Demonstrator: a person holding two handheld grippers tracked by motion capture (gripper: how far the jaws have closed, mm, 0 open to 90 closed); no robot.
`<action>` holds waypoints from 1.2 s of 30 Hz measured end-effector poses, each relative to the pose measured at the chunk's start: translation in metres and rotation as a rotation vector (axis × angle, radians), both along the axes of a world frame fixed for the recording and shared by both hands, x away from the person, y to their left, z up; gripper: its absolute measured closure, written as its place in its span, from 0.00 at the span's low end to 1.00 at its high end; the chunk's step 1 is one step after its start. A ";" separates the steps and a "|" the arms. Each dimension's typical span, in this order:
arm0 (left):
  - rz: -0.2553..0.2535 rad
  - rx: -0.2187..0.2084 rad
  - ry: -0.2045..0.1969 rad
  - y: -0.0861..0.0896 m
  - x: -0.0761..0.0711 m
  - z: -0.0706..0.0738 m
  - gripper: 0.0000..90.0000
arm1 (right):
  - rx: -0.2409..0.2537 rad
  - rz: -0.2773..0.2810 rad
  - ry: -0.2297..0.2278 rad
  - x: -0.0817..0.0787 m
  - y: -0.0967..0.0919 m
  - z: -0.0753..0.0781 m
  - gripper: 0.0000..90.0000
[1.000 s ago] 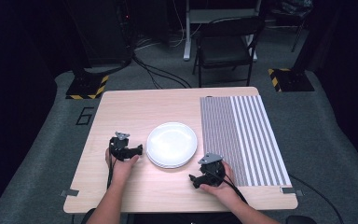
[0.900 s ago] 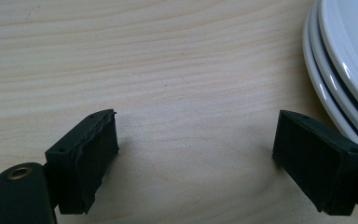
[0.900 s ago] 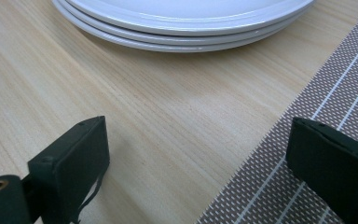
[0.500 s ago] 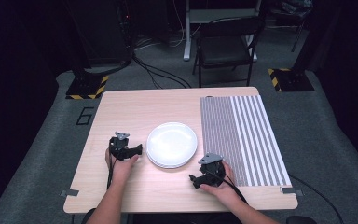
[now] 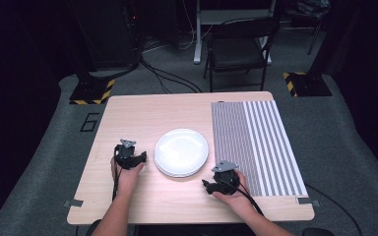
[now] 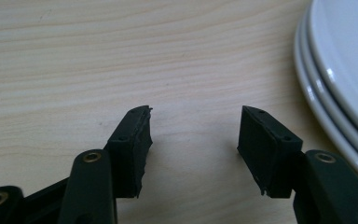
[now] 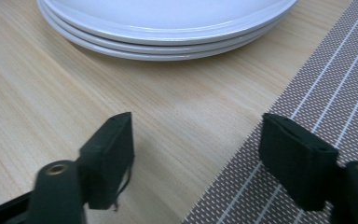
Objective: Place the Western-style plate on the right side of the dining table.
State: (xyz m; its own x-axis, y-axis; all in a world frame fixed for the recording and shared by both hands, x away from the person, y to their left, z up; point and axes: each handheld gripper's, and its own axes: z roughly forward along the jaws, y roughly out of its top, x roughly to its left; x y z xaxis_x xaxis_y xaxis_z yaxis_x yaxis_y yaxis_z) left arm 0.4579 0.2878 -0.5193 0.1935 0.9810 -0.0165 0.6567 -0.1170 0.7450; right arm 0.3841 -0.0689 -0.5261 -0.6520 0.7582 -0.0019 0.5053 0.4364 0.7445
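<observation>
A stack of three white plates (image 5: 181, 151) sits mid-table between my two grippers. My left gripper (image 5: 141, 158) rests on the wood just left of the stack, held in a hand, jaws pointing toward it. In the left gripper view its jaws (image 6: 196, 130) stand apart over bare wood, with the plates' rims (image 6: 335, 79) at the right edge. My right gripper (image 5: 208, 186) lies near the front edge, right of the stack. Its jaws (image 7: 198, 144) gape over the wood and the mat's border, the plates (image 7: 168, 28) just ahead. Both pairs of jaws have just been closing, with nothing between them.
A grey-and-white striped placemat (image 5: 256, 142) covers the right part of the wooden table (image 5: 142, 113); its edge (image 7: 317, 93) runs under my right jaw. A black chair (image 5: 238, 49) and cables stand on the floor beyond the far edge.
</observation>
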 end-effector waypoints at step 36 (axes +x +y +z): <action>-0.129 -0.270 -0.028 -0.030 0.011 0.040 0.60 | 0.101 -0.068 0.003 0.009 -0.027 0.029 0.57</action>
State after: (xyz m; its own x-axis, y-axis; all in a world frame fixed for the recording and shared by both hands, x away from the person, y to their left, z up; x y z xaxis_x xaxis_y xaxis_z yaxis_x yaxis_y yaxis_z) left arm 0.4694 0.2575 -0.4789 0.3200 0.9091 -0.2667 0.6281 0.0071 0.7781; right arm 0.3930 -0.0957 -0.4969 -0.5986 0.7972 0.0783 0.5336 0.3239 0.7813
